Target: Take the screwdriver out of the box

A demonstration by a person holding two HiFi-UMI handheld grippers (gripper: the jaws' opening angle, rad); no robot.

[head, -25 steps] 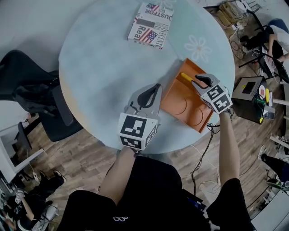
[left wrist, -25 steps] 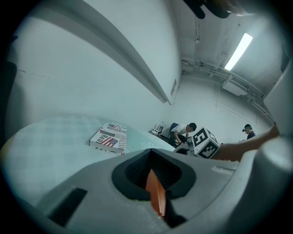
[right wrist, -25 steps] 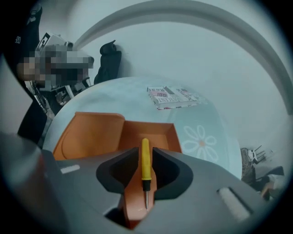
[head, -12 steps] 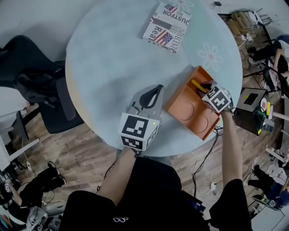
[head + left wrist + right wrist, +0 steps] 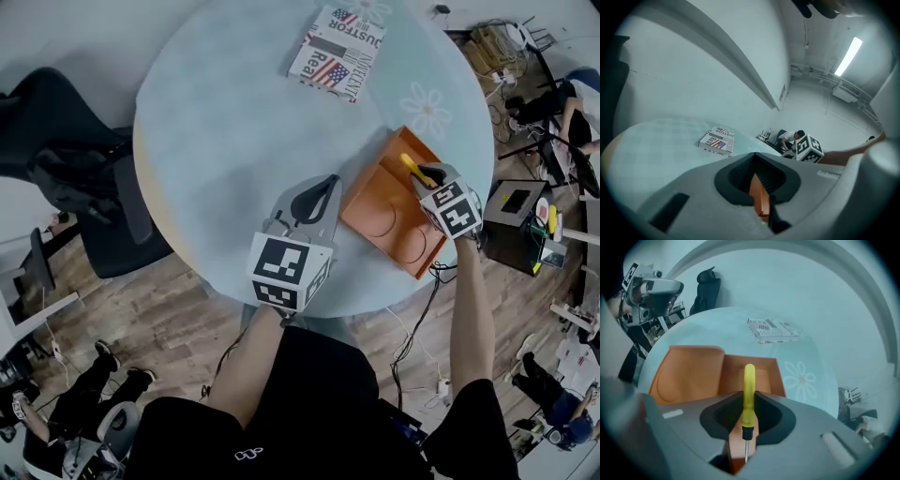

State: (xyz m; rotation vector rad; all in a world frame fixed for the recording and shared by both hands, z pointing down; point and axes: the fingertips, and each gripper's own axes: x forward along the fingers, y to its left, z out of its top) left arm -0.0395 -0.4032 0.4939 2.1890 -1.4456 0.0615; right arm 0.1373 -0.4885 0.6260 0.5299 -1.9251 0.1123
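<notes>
- Right gripper (image 5: 749, 403): jaws have just been closing and now clamp the screwdriver (image 5: 749, 387) by its yellow handle.
- Screwdriver: at the upper end of the box (image 5: 380, 211), right of centre in the head view.
- Step: extraction. Next, lift clear of the walls.

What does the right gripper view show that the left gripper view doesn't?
Only the right gripper view: the yellow-handled screwdriver clamped in the right tool, whose jaws have just been closing, and the orange box's open inside. Only the left gripper view: the long ceiling light, the right tool's marker cube, a person in the background. Both: the round pale-blue table and the flag-printed book.
</notes>
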